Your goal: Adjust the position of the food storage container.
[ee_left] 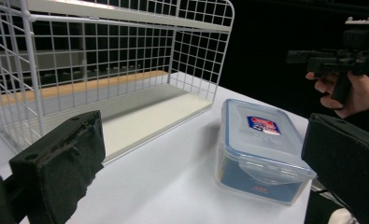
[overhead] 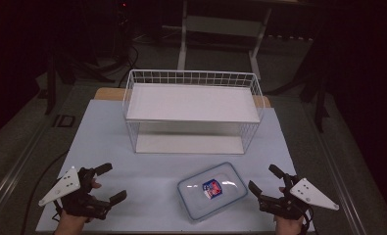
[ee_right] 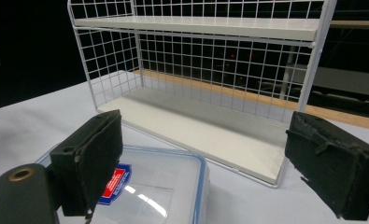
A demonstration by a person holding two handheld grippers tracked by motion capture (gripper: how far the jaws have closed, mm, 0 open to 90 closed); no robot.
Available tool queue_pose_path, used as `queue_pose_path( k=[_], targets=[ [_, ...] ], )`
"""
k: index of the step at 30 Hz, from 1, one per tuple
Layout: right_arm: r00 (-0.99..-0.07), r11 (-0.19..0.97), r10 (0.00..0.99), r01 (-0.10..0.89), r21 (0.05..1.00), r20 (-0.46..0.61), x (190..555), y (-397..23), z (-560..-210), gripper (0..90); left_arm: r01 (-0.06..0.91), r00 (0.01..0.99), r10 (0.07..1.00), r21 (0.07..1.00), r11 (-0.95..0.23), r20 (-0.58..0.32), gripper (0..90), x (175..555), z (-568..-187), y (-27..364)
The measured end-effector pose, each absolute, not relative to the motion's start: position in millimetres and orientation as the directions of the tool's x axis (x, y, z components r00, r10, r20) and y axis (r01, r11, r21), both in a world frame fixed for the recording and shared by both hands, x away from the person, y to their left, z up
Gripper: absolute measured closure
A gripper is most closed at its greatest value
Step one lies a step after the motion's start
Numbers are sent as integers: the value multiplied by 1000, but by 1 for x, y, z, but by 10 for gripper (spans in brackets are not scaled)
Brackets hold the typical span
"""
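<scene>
Clear plastic box (overhead: 212,191) (blue-rimmed, rounded corners) lies before white wire rack (overhead: 193,111).

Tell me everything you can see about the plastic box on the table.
The box is a shallow, clear plastic rectangle with rounded corners, blue-trimmed lid shut, a latch flap down on one short side, and a red-and-blue label on top. It lies flat on the white table, before the wire shelf, between the two grippers, touched by neither.

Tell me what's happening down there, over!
Left gripper open, right gripper open, both holding nothing. Plastic box lid on, sits on the table between them. White wire shelf behind, both shelves bare. Nothing in the way.
</scene>
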State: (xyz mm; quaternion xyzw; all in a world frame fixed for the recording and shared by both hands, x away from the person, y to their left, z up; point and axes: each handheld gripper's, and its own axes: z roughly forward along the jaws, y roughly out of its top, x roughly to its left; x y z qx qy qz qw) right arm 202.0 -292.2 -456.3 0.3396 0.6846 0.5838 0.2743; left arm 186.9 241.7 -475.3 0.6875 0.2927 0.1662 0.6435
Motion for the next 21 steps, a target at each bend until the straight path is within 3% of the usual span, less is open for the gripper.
queue_pose_path(
  k=[8,21],
  targets=[
    [-598,94,801,130,987,2,199,-291,-446,112,169,775,620,986,-10,-127,0,185,-472,241],
    [-630,103,774,213,972,56,199,-278,-429,131,170,778,616,985,-22,-120,0,187,-472,240]
  ],
)
